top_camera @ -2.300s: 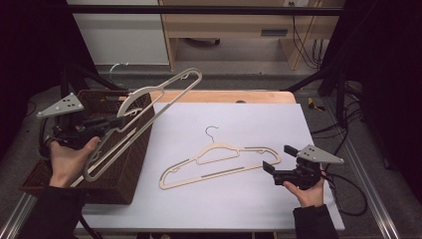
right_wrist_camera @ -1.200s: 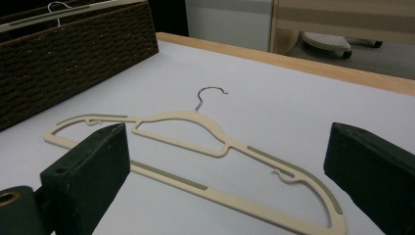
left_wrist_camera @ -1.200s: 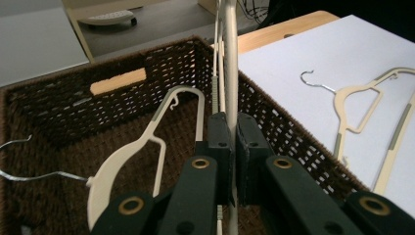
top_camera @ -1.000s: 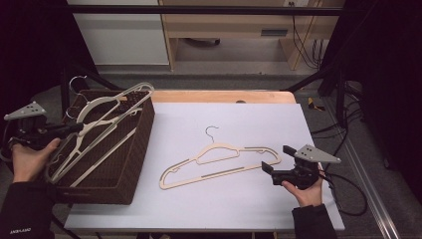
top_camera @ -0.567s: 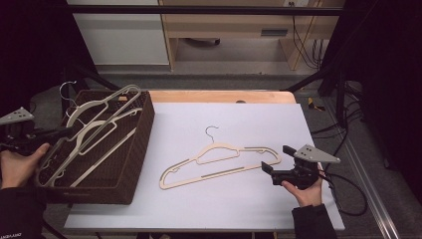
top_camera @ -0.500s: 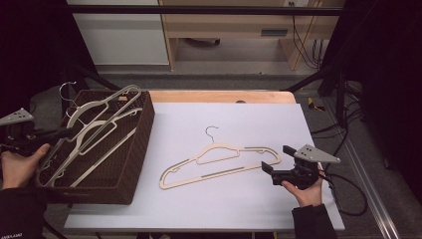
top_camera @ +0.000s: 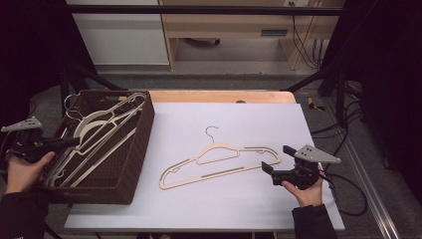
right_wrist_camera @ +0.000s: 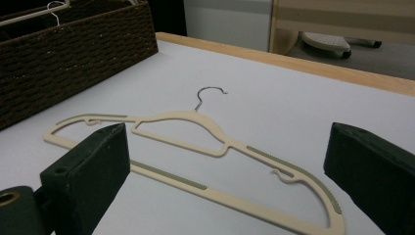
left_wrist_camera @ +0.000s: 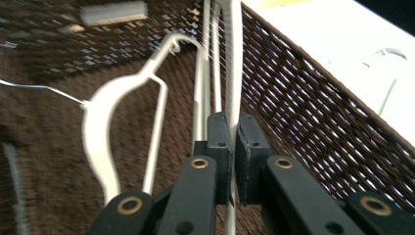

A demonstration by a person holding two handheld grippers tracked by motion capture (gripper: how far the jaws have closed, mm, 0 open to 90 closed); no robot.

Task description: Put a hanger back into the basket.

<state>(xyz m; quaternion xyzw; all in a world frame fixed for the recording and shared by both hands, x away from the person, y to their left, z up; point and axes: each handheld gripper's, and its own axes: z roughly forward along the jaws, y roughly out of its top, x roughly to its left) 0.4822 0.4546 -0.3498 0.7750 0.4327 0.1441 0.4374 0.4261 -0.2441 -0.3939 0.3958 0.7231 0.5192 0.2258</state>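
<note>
My left gripper point(top_camera: 71, 143) point(left_wrist_camera: 233, 147) is shut on the bar of a cream hanger point(top_camera: 102, 121) point(left_wrist_camera: 234, 68), which lies low inside the brown wicker basket point(top_camera: 145, 130) point(left_wrist_camera: 313, 112) at the table's left. Another cream hanger point(left_wrist_camera: 100, 132) rests on the basket floor beside it. A third cream hanger point(top_camera: 219, 160) point(right_wrist_camera: 181, 122) with a metal hook lies flat in the middle of the white table. My right gripper point(top_camera: 276, 158) point(right_wrist_camera: 230, 166) stands open just right of that hanger's end, touching nothing.
The table's wooden far edge point(top_camera: 224, 95) runs behind the white surface point(top_camera: 239, 119). The basket point(right_wrist_camera: 73, 44) rises at the left in the right gripper view. A cable point(top_camera: 348, 184) trails from the right gripper off the table's right side.
My left hand has carried its hanger from above the basket leftward and down into it, sinking a little more in the last half second. The right gripper and the table hanger have not moved.
</note>
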